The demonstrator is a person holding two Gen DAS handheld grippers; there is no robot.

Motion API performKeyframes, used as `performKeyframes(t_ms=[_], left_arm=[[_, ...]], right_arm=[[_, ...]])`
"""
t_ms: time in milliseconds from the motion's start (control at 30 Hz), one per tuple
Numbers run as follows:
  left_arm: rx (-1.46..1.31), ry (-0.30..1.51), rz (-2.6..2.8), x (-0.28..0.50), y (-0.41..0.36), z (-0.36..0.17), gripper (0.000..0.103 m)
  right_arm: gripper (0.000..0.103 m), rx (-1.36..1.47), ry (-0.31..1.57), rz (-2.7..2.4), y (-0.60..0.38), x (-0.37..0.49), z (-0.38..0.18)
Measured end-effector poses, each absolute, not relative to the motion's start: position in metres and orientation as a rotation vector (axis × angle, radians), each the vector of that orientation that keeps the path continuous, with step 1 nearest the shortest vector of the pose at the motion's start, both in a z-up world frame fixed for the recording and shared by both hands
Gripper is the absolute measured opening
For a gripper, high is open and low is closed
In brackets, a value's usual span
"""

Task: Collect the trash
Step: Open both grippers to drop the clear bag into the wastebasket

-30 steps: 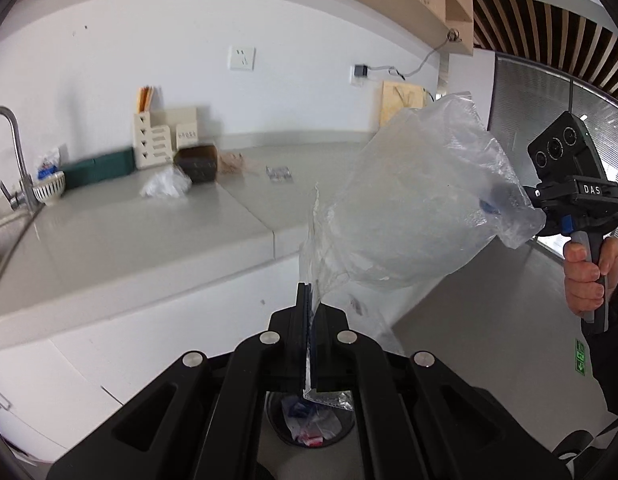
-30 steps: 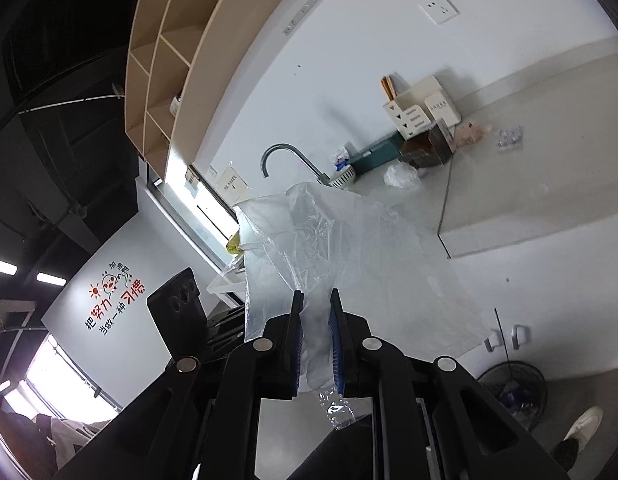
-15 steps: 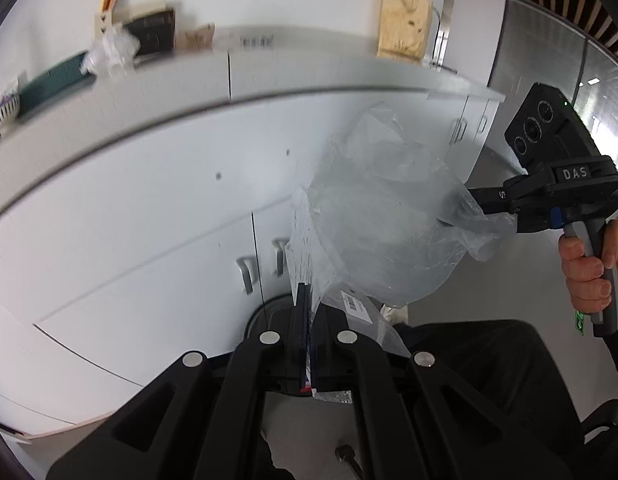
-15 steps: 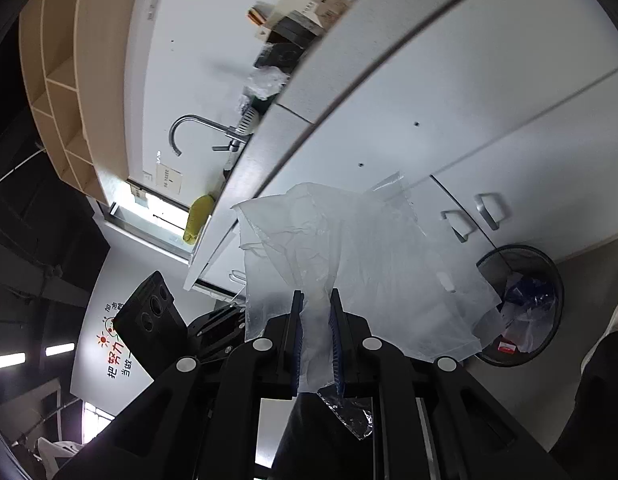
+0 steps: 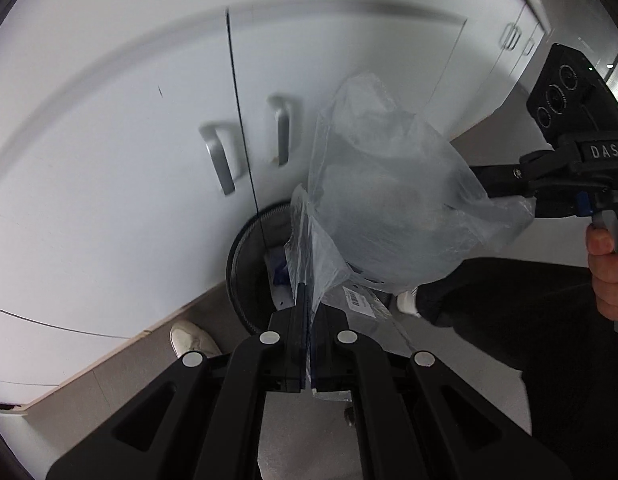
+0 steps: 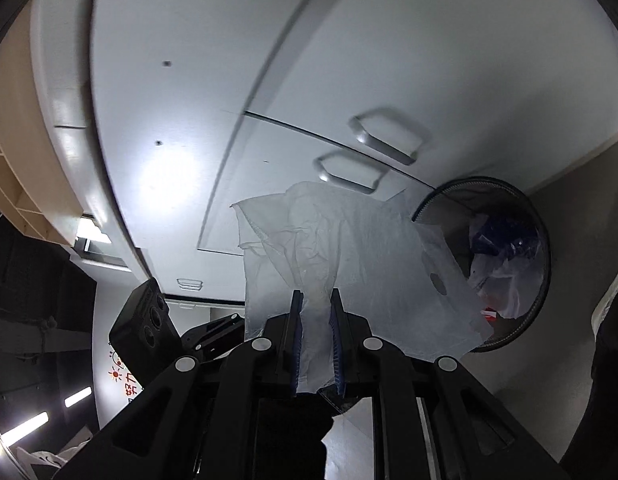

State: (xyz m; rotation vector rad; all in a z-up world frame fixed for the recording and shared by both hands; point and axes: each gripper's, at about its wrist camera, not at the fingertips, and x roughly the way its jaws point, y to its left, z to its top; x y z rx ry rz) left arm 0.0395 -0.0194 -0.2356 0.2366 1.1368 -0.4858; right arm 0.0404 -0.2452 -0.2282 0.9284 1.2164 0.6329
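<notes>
Hiding much of the bin (image 5: 245,240), the plastic bag (image 5: 389,200) is clamped by both claws.

I'm in an office kitchenette — ahead of my fingers stand white cabinet doors (image 5: 149,208) with silver bar handles (image 5: 219,158), and a round black wastebasket (image 6: 521,264) sits on the grey floor (image 5: 121,368) below them. Off to my left hang pale wooden shelves (image 6: 13,168) — and strip ceiling lights (image 6: 79,396) beyond.
</notes>
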Motion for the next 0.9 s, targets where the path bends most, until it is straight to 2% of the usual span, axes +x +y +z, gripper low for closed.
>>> performKeyframes(t_ms=[200,433,600,633,667,700,733,767,833,900], left_arm=[[0.257,1.23,-0.463,0.076,-0.034,-0.302,0.002],[0.222,1.298,-0.45,0.106,-0.034,-0.356,0.003],[0.262,1.322,-0.449,0.108,-0.033,-0.377,0.005],[0.272,1.33,-0.445,0.108,-0.034,-0.382,0.007],[0.279,1.335,-0.434,0.109,-0.033,-0.384,0.023],[0.292,1.329,-0.412,0.108,-0.031,-0.385,0.051],[0.295,1.314,-0.4,0.107,-0.029,-0.385,0.063],[0.297,1.301,-0.389,0.106,-0.026,-0.384,0.075],[0.306,1.305,-0.364,0.106,-0.023,-0.385,0.083],[0.3,1.294,-0.368,0.104,-0.018,-0.382,0.099]], right_arm=[[0.017,0.998,1.28,0.572,-0.248,0.069,-0.301],[0.021,0.92,1.35,0.492,-0.241,0.088,-0.345],[0.033,0.89,1.389,0.423,-0.243,0.09,-0.363],[0.04,0.883,1.39,0.406,-0.244,0.09,-0.364],[0.047,0.885,1.39,0.392,-0.246,0.09,-0.364],[0.049,0.887,1.389,0.38,-0.249,0.089,-0.363],[0.054,0.885,1.389,0.368,-0.251,0.089,-0.363],[0.067,0.881,1.39,0.354,-0.253,0.089,-0.363],[0.086,0.876,1.382,0.322,-0.257,0.086,-0.36],[0.094,0.877,1.375,0.301,-0.265,0.084,-0.356]])
